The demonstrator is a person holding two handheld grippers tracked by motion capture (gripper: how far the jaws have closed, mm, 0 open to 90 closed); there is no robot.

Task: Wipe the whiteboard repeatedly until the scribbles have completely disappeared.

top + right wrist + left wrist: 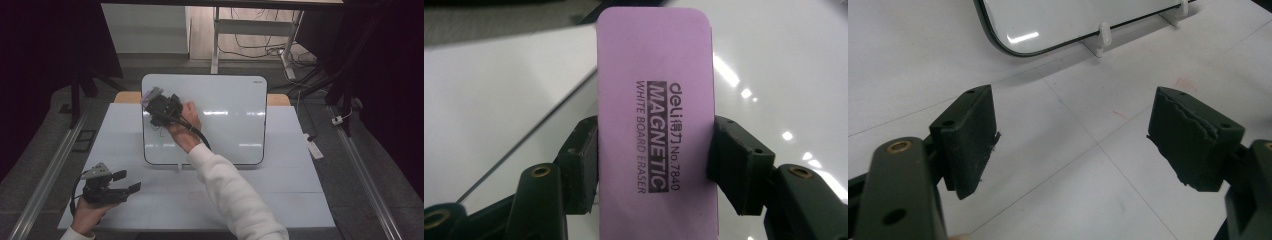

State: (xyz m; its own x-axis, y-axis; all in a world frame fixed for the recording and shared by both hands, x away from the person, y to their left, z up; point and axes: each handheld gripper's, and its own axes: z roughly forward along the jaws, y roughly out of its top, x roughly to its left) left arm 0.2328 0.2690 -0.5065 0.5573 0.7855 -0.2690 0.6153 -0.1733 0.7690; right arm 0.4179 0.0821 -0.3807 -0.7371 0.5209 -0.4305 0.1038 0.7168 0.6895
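- While the right tool (150, 100) works at the whiteboard (225, 130), its jaws are clamped on a purple eraser (655, 125); pads press both long edges, seen plainly in the right gripper view.
- Eraser print reads "deli MAGNETIC WHITE BOARD ERASER No.7840", running lengthwise along the block.
- In the high view the eraser (151, 94) sits at the board's upper-left corner, about 10 o'clock from the board's centre, flat side toward the board face. Contact with the surface: cannot tell.
- Whiteboard stands tilted on small white feet (1103, 37) near the far half of the table (280, 195); face looks clean, just light glare on it.
- Right forearm in a white sleeve (235, 195) comes in from 6 o'clock and runs up toward 11 o'clock to reach the board corner; black cable (197, 135) trails off the tool along the wrist.
- Left tool (127, 181) sits low at 7 o'clock of the table, well apart from the board, held in the left hand (87, 215).
- Left tool jaws stand wide, nothing between them; the left gripper view shows bare table in the gap, board's lower corner (1013, 47) at 12 o'clock.
- Left tool pads (973, 140) look worn, torn at the edges.
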